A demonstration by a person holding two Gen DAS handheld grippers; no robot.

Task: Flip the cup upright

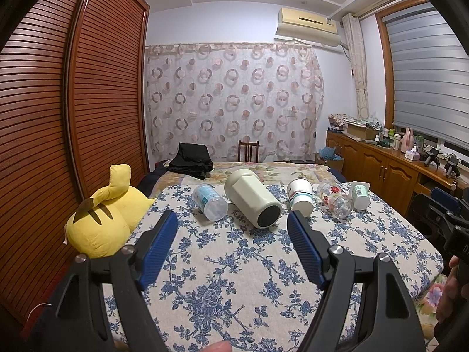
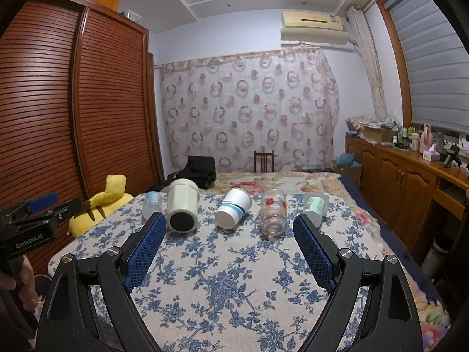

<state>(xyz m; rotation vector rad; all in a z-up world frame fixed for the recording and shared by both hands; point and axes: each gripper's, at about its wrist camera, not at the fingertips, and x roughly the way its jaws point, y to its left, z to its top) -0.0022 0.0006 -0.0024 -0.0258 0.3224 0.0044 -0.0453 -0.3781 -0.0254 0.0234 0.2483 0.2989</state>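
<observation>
Several cups lie on their sides in a row on a blue-flowered cloth (image 1: 234,278) on the bed: a clear plastic cup (image 1: 209,201) (image 2: 151,204), a large cream tumbler (image 1: 252,198) (image 2: 181,205), a white paper cup (image 1: 300,196) (image 2: 233,208), a clear glass with red flowers (image 1: 335,201) (image 2: 273,209), and a small white-green cup (image 1: 360,195) (image 2: 314,206). My left gripper (image 1: 233,220) is open and empty, short of the tumbler. My right gripper (image 2: 228,223) is open and empty, short of the paper cup.
A yellow plush toy (image 1: 102,220) (image 2: 101,202) lies at the cloth's left edge. Black clothing (image 1: 192,161) sits further back on the bed. A wooden wardrobe (image 1: 73,102) stands left; a cluttered wooden cabinet (image 1: 381,161) stands right. A chair (image 1: 248,151) is behind the bed.
</observation>
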